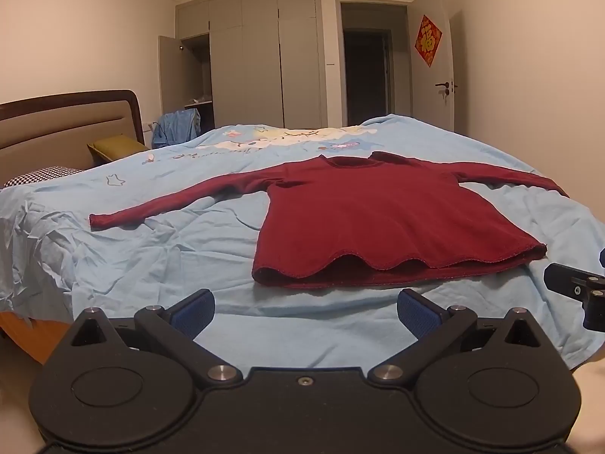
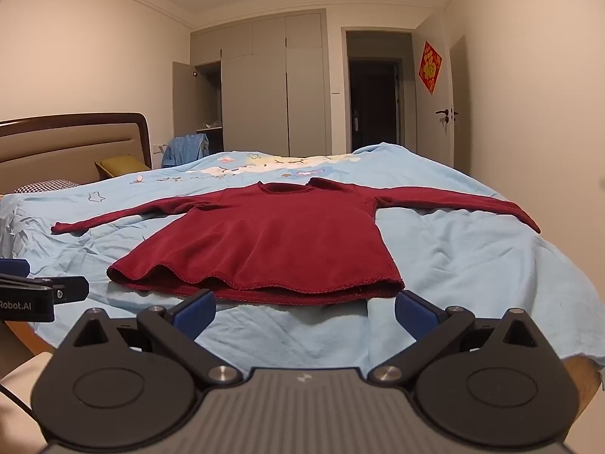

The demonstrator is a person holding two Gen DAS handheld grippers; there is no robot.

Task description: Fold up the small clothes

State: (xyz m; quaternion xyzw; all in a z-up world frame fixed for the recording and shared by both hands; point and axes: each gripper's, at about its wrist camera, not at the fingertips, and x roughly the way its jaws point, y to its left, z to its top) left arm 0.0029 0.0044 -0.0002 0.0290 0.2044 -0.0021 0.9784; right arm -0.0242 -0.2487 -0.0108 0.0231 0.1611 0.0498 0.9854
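A dark red long-sleeved top (image 1: 378, 219) (image 2: 272, 238) lies flat on the light blue bedsheet (image 1: 159, 257) (image 2: 472, 265), both sleeves stretched out sideways and the hem toward me. My left gripper (image 1: 305, 314) hovers open just short of the hem, nothing between its blue pads. In the right wrist view my right gripper (image 2: 305, 314) is also open, level with the hem's right half, empty. Each gripper shows at the other view's edge: the right one (image 1: 578, 295), the left one (image 2: 41, 295).
A padded headboard (image 1: 68, 128) with pillows (image 1: 113, 147) stands at the left. Behind the bed are grey wardrobes (image 1: 261, 60), one door ajar, a dark doorway (image 1: 368, 72) and a white door with a red decoration (image 1: 428, 39). The bed's near edge drops off below the grippers.
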